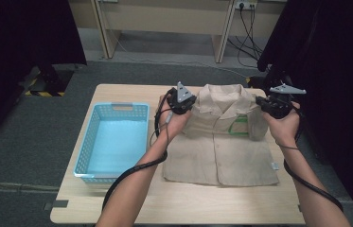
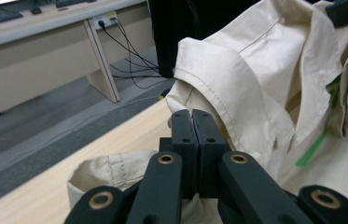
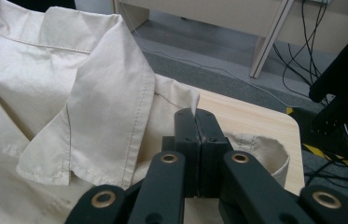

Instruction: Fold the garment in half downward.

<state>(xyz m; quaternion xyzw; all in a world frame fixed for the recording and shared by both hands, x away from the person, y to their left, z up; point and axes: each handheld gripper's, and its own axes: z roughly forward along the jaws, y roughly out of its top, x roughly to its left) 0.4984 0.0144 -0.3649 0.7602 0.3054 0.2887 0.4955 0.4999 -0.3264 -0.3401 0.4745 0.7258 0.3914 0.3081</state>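
Observation:
A beige short-sleeved shirt (image 1: 221, 151) lies front-up on the wooden table (image 1: 188, 203), its collar end raised off the surface. It carries a green label (image 1: 239, 126) near the chest. My left gripper (image 1: 189, 108) is shut on the shirt's left shoulder, and in the left gripper view the cloth (image 2: 255, 60) runs into the closed jaws of the gripper (image 2: 192, 114). My right gripper (image 1: 265, 106) is shut on the right shoulder. In the right gripper view a small fold of the fabric (image 3: 69, 93) pokes out above the closed jaws of the gripper (image 3: 195, 114).
An empty light-blue plastic basket (image 1: 86, 146) stands on the table's left part. Behind the table are a grey carpeted floor, desk legs with cables (image 1: 250, 28) and dark curtains on both sides. The table's far right corner (image 3: 283, 122) is close to my right gripper.

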